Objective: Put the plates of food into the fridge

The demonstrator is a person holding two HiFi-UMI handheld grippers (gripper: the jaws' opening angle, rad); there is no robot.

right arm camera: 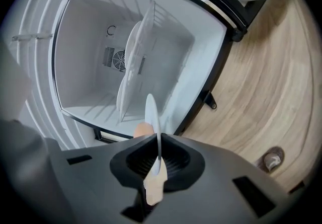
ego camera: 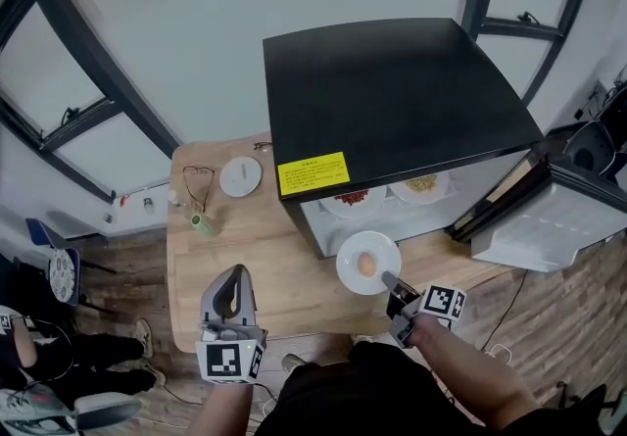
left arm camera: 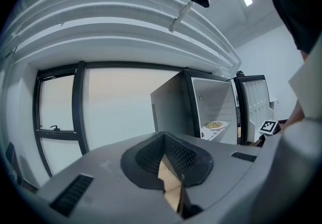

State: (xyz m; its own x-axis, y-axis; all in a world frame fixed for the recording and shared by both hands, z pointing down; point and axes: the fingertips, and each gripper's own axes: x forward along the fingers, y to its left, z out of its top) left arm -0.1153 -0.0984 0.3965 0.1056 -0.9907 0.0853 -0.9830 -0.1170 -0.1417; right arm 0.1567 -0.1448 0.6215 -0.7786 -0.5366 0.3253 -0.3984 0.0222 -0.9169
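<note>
The right gripper point(ego camera: 392, 285) has its jaws clamped on the rim of the round white plate point(ego camera: 367, 263) of orange food, keeping it flat at the open black-topped fridge point(ego camera: 392, 101), likely for sliding inside. The left gripper point(ego camera: 233, 289) has its jaws closed and empty.

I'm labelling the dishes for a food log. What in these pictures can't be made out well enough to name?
- Food on the plate in the right gripper: small in the head view, edge-on in the right gripper view.
- Stored plates in the fridge: half hidden under its black top, head view.
- Yellow label print: too small, head view.
</note>
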